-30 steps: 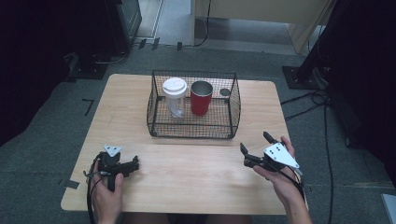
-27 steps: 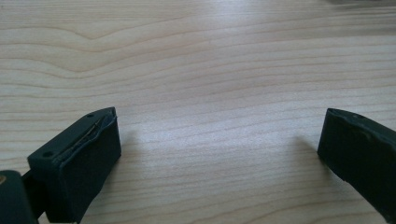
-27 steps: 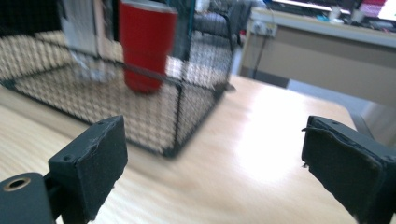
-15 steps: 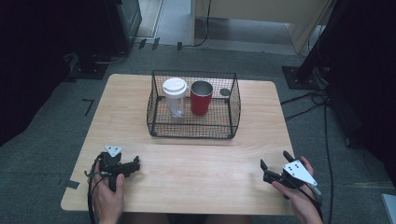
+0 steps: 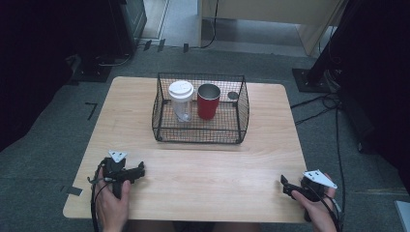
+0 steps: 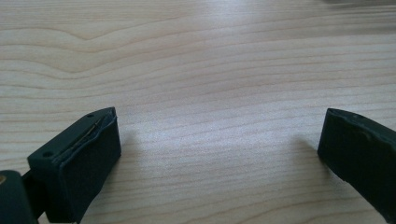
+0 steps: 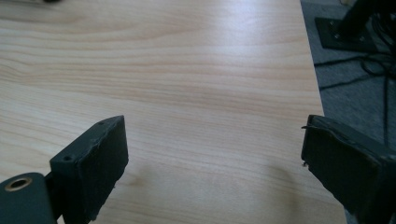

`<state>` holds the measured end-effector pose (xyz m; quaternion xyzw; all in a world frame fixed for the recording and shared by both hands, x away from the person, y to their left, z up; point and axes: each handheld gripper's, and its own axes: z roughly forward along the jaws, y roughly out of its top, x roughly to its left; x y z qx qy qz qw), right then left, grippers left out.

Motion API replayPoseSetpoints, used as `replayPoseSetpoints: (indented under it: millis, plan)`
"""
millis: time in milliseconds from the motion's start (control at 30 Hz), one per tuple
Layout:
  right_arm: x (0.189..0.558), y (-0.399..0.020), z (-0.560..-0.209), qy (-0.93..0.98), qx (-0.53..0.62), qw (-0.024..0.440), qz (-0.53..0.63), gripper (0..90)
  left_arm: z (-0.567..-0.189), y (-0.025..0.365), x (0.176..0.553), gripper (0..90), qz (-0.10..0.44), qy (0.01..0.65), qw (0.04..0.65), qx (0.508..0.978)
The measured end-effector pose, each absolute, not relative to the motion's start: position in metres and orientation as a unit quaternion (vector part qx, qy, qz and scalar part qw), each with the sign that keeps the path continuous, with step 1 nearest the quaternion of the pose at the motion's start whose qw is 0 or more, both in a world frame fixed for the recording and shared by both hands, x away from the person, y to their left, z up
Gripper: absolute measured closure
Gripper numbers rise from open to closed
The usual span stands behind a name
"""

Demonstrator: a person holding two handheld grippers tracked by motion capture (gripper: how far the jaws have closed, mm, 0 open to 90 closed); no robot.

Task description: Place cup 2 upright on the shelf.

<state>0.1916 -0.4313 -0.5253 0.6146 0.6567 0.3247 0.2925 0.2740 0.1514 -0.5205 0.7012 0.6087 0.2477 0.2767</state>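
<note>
The left hand (image 5: 112,205) comes in from the bottom edge at about 7 o'clock of the table (image 5: 203,174) and rests on the wood, holding the left gripper (image 5: 140,169) level, its jaws pointing toward 3 o'clock. In the left gripper view the two black jaws stand wide apart with bare wood between them. The right hand (image 5: 316,208) sits at about 5 o'clock, at the near right corner, holding the right gripper (image 5: 285,186) low over the table with its jaws pointing toward 9 o'clock; in the right gripper view those jaws also stand apart, with wood grain and the table's edge between them, and they hold no object. One black wire basket (image 5: 200,135) stands at about 12 o'clock of the table, well apart from both grippers. Inside it are three things: one clear cup with a white lid (image 5: 181,99) at the left, one red cup (image 5: 208,101) just beside it, both upright, and one small dark round object (image 5: 233,95) at the back right, too small to identify.
</note>
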Motion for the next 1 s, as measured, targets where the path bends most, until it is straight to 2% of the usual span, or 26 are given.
replayPoseSetpoints:
  millis: [300, 367, 1000]
  plan:
    - [0.2004, -0.4229, -0.5275, 0.674, 0.618, 0.279, 0.293, 7.1, -0.5205, 0.1515, 0.274, 0.1, 0.248, 0.609, 0.277, 0.701]
    - [0.2016, -0.4229, -0.5279, 0.674, 0.622, 0.259, 0.302, 6.7, -0.5205, 0.1515, 0.2739, 0.1, 0.248, 0.609, 0.277, 0.701]
    - [0.2017, -0.4228, -0.5279, 0.675, 0.622, 0.258, 0.302, 6.7, -0.5205, 0.1514, 0.2739, 0.1, 0.248, 0.609, 0.277, 0.701]
